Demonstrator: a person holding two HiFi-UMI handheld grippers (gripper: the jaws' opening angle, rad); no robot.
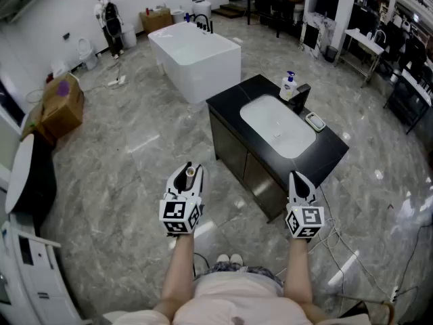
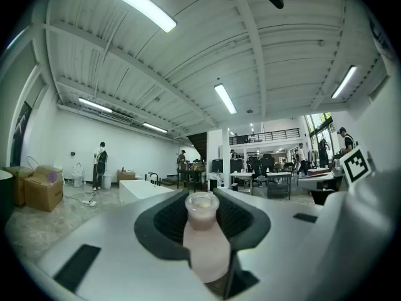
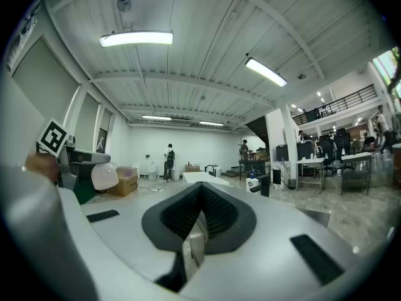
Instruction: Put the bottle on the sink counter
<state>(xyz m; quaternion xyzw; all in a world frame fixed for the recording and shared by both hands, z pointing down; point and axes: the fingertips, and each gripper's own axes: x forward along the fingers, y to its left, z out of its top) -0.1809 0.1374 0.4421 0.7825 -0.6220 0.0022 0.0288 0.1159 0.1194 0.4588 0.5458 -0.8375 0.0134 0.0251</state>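
Black sink counter (image 1: 229,104) stands on glossy marble floor (image 1: 135,175) near bathtub (image 1: 196,56)

My left hand-held gripper (image 1: 184,180) holds a small bottle (image 1: 191,171) between its jaws. The black desk (image 1: 229,104) with its white basin (image 1: 276,124) lies at one o'clock, beyond my right hand-held gripper (image 1: 300,181).

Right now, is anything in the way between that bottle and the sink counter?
Nothing visible: only open floor lies between the bottle in the left gripper and the counter. A soap pump and faucet stand at its far edge.
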